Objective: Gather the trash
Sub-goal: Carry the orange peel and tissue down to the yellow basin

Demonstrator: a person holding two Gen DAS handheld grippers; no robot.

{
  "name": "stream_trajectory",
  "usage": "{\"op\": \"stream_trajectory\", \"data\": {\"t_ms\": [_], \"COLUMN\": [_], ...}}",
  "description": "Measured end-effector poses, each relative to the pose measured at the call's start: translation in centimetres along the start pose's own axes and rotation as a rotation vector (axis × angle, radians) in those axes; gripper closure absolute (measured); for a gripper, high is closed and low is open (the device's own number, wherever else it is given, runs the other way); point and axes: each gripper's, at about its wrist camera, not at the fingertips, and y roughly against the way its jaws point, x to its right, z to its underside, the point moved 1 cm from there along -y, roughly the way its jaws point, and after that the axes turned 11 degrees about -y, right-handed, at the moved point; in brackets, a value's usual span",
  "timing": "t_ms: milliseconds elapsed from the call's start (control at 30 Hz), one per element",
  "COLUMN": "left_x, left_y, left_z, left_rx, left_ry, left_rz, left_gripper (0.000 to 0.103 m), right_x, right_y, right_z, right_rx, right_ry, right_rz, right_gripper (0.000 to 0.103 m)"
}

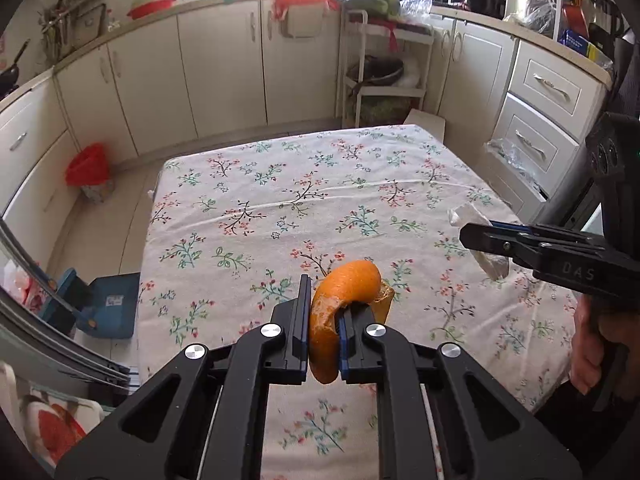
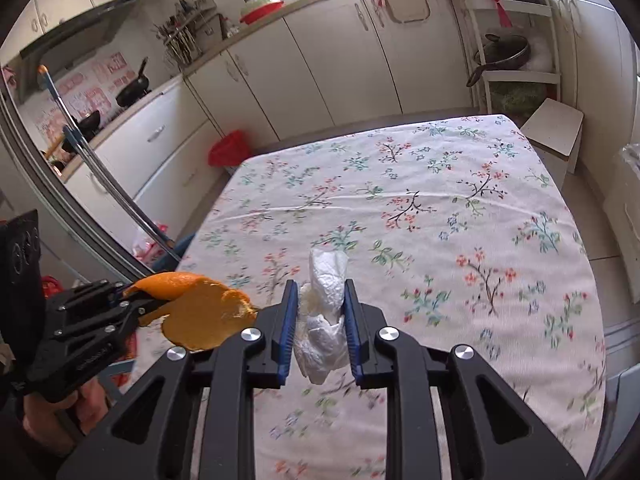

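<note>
My left gripper (image 1: 325, 312) is shut on a curled orange peel (image 1: 348, 284) and holds it above the floral tablecloth (image 1: 280, 200). It also shows at the left of the right wrist view (image 2: 132, 300), with the peel (image 2: 200, 312) hanging from it. My right gripper (image 2: 320, 300) is shut on a crumpled white tissue (image 2: 324, 312), held above the cloth (image 2: 440, 200). In the left wrist view it (image 1: 472, 236) enters from the right with the tissue (image 1: 476, 236) behind its tip.
A bin with a red bag (image 1: 88, 168) stands on the floor left of the table; it also shows in the right wrist view (image 2: 229, 148). A blue box (image 1: 108, 304) sits by the table's left edge. Cabinets (image 1: 224, 64) and a white shelf rack (image 1: 384, 68) stand beyond.
</note>
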Motion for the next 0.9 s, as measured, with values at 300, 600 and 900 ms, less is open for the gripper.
{"op": "stream_trajectory", "data": {"t_ms": [300, 600, 900], "left_x": [3.1, 5.9, 7.3], "left_y": [5.0, 8.5, 11.5], "left_z": [3.9, 9.3, 14.6], "left_rx": [0.042, 0.029, -0.001], "left_ry": [0.048, 0.113, 0.199], "left_rz": [0.019, 0.045, 0.054], "left_gripper": [0.093, 0.093, 0.093], "right_x": [-1.7, -1.5, -0.3], "right_y": [4.6, 8.1, 10.8], "right_z": [6.2, 13.5, 18.6], "right_rx": [0.007, -0.033, -0.070], "right_ry": [0.015, 0.021, -0.002], "right_rz": [-0.080, -0.101, -0.087], "right_gripper": [0.080, 0.080, 0.080]}}
